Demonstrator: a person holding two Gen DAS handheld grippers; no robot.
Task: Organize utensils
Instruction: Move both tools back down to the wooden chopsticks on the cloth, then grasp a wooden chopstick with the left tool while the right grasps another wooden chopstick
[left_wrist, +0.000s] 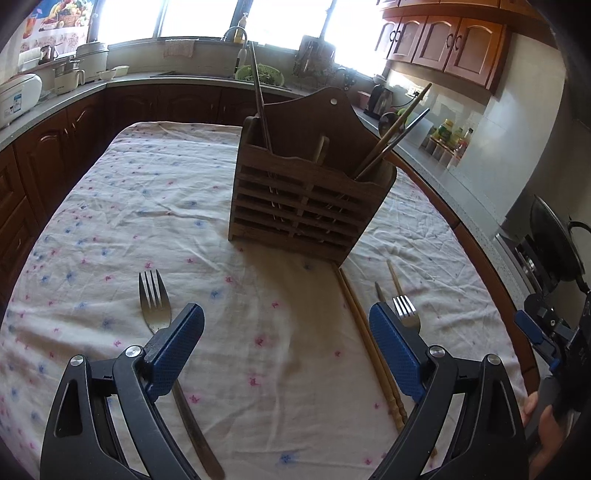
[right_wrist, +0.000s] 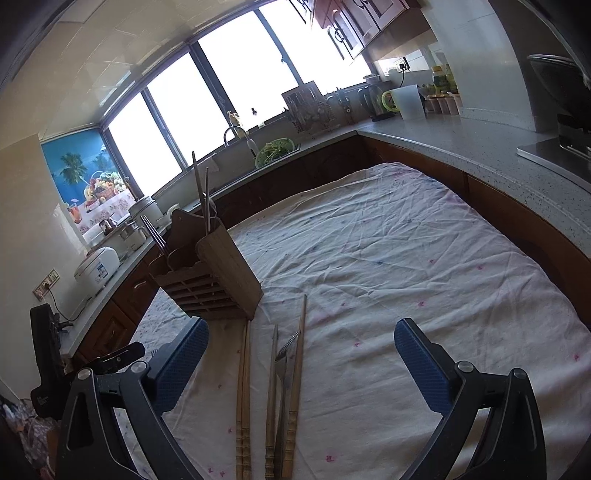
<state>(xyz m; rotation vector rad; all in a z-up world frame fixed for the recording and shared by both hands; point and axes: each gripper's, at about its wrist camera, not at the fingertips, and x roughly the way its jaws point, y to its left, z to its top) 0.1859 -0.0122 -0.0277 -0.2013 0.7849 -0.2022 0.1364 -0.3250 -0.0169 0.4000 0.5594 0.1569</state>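
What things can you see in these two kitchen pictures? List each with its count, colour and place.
Utensil holder: one, brown wood, upright mid-table, sticks standing in both compartments.
Forks: two, silver; one by the left claw's left finger, one near its right finger.
Chopsticks: at least four, tan, flat in front of the holder.
Tablecloth: one, white with small flowers, over the table.
Left claw: open above the cloth.
Right claw: open above the chopsticks.

1. No text, brand or number is showing legibly in either view;
2. the blue label on the white rice cooker (left_wrist: 16, 99) on the grey countertop is appearing too blurred to read.
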